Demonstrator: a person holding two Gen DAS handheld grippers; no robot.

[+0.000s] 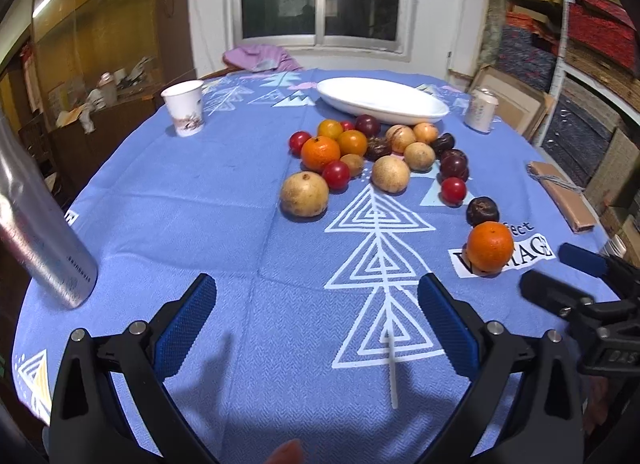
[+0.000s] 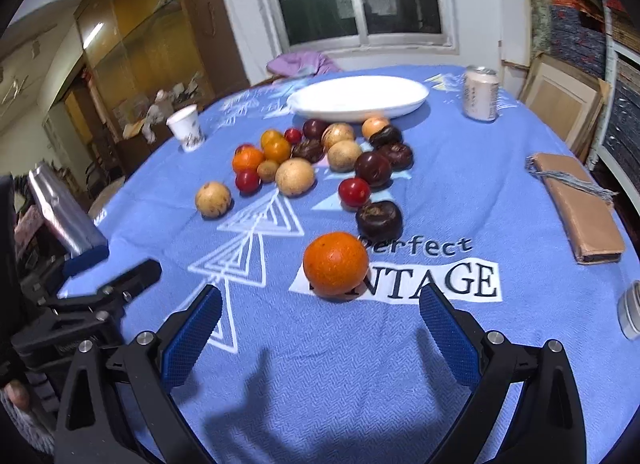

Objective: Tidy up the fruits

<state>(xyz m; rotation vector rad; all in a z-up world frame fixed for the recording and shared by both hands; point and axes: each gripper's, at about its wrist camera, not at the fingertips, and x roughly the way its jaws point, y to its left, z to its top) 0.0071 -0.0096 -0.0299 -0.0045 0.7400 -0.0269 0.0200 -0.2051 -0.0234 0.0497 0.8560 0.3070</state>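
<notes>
On the far left of the counter (image 1: 168, 200) a silver bottle (image 1: 36, 224) leans at the edge, with a paper cup (image 1: 185, 107) beyond it; our left tongs (image 1: 316, 296) hang wide apart and empty over bare blue cloth. Toward the middle the fruit pile (image 1: 372, 152) lies just in front of the white plate (image 1: 382, 99), which holds nothing yet, so we judge the sorting hardly begun. Further right, one orange (image 2: 335, 263) sits apart from the pile on the printed lettering, directly ahead of our right tongs (image 2: 320, 304), whose jaws are also wide and empty; a dark fruit (image 2: 379, 219) rests near behind it. To take the orange well, we should centre it between the pads, come in low so they meet its widest part, and close gently, since round fruit rolls; we should keep clear of the dark fruit. At far right stand a can (image 2: 482, 93) and a brown parcel (image 2: 576, 204).
</notes>
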